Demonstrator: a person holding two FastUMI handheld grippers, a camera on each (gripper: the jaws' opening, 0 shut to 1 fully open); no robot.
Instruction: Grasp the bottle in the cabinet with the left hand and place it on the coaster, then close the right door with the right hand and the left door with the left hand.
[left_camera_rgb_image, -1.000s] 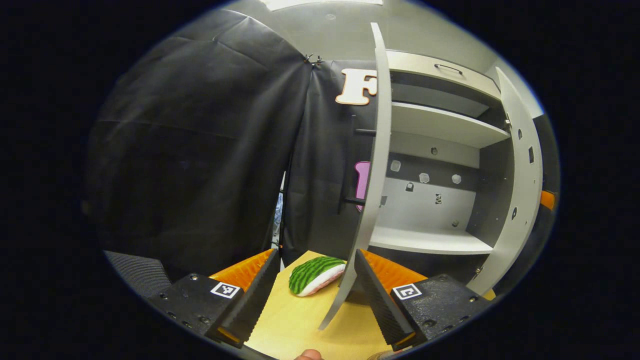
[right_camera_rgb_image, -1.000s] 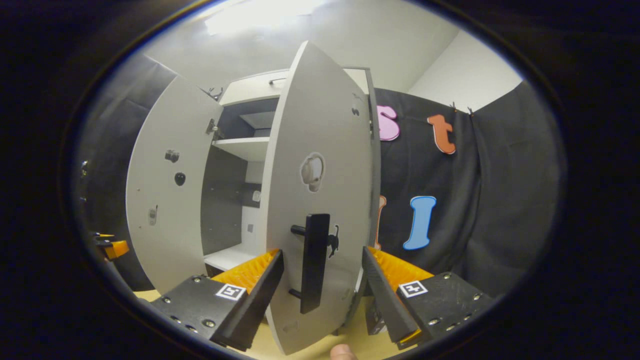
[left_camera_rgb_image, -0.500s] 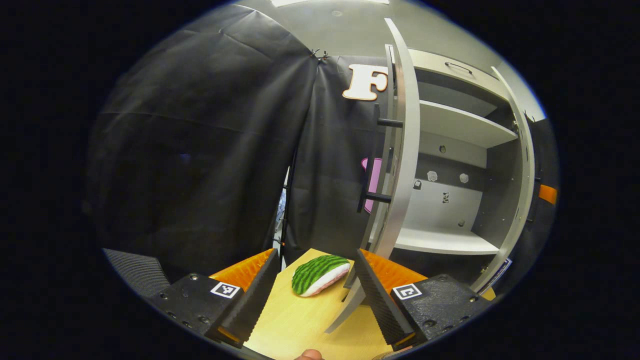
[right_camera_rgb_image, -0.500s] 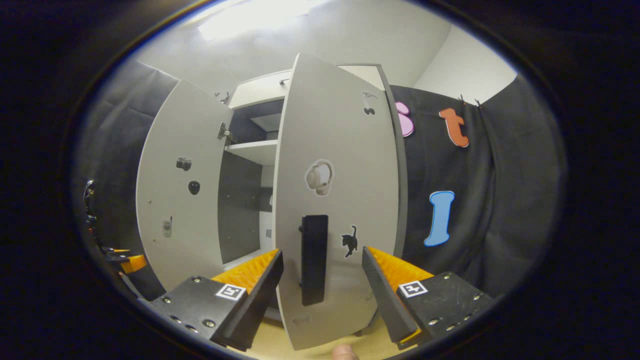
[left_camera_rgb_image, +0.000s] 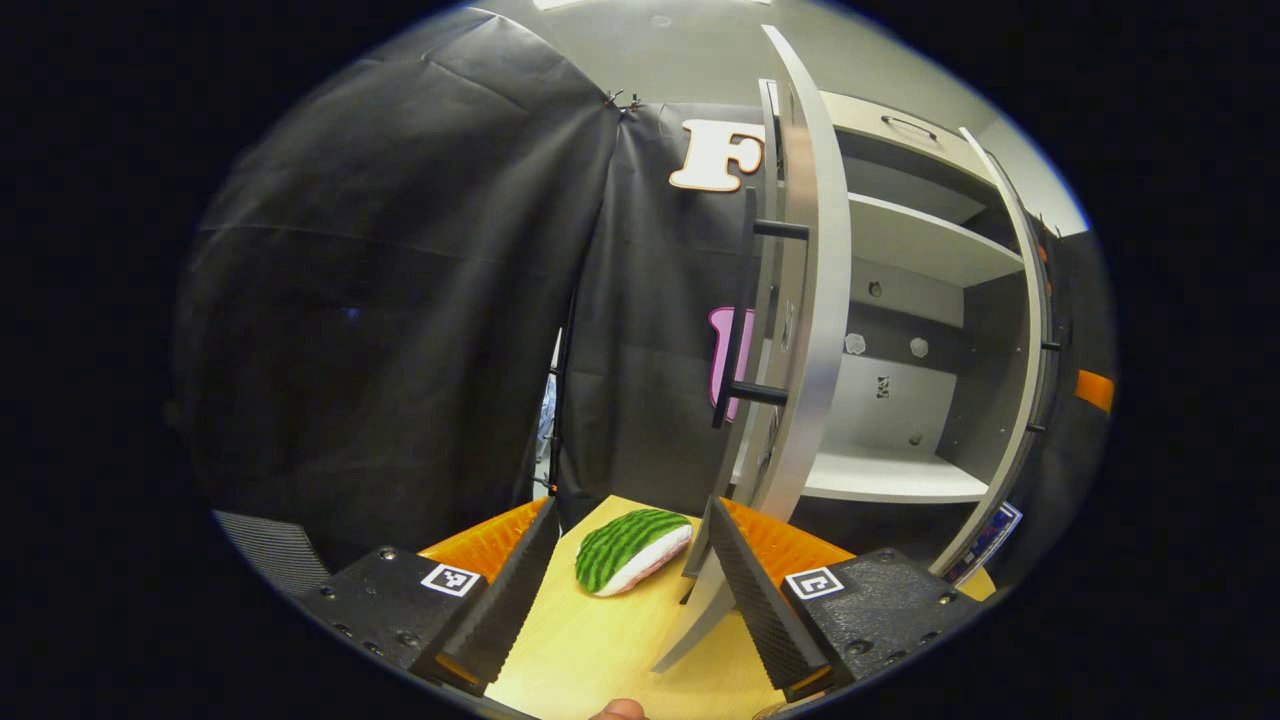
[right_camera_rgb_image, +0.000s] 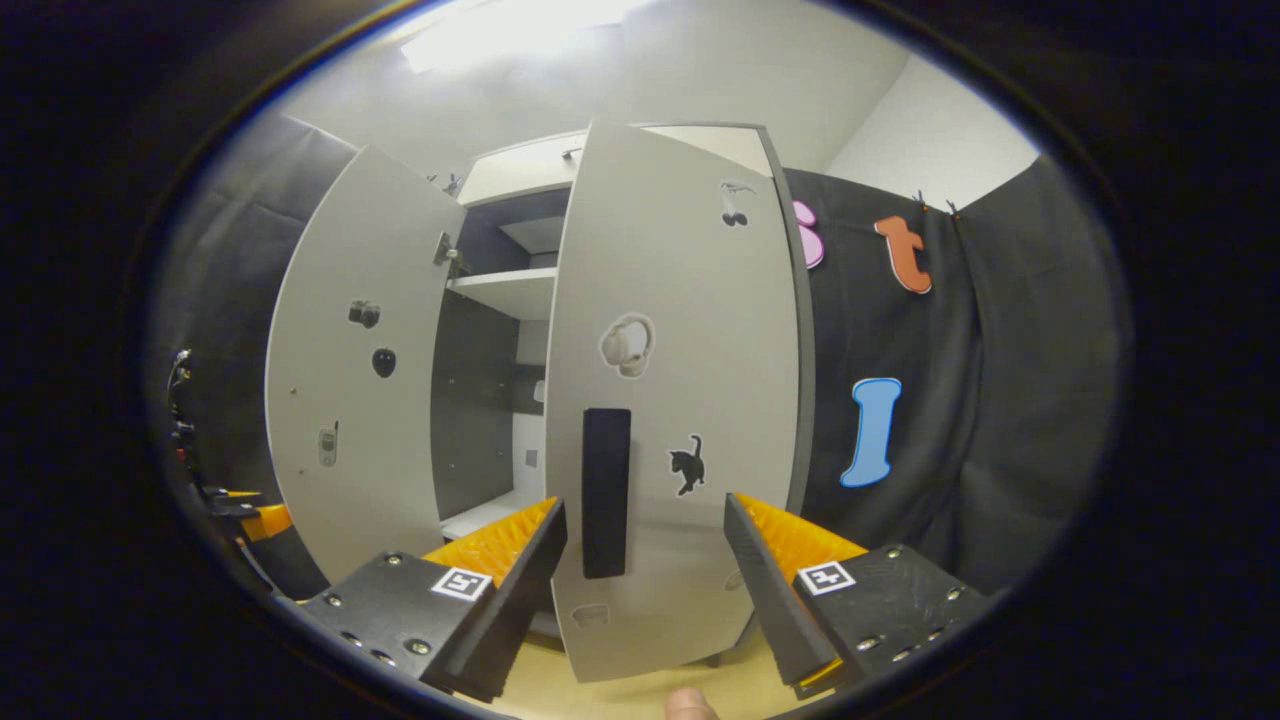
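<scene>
My left gripper (left_camera_rgb_image: 630, 600) is open above the wooden table (left_camera_rgb_image: 590, 655). The grey cabinet's left door (left_camera_rgb_image: 812, 300) stands edge-on just ahead, its black handle (left_camera_rgb_image: 742, 300) on the outer side. Its lower edge drops between my fingers, close to the right one. Beyond it are bare shelves (left_camera_rgb_image: 890, 475) and the thin edge of the right door (left_camera_rgb_image: 1022, 340). My right gripper (right_camera_rgb_image: 640, 600) is open too. It faces the right door's front (right_camera_rgb_image: 690, 330), whose black handle (right_camera_rgb_image: 606, 490) hangs just above the gap between the fingers. The left door (right_camera_rgb_image: 340, 380) stands wide open.
A green-striped watermelon-slice piece (left_camera_rgb_image: 630, 550) lies on the table ahead of the left gripper. Black cloth walls surround the cabinet. Part of the other gripper (right_camera_rgb_image: 245, 515) shows at the far left of the right gripper view. A fingertip (right_camera_rgb_image: 686, 706) shows at the bottom edge.
The right door has swung from angled to nearly face-on toward the cabinet. In the left gripper view the left door has turned, so its outer handle now shows.
</scene>
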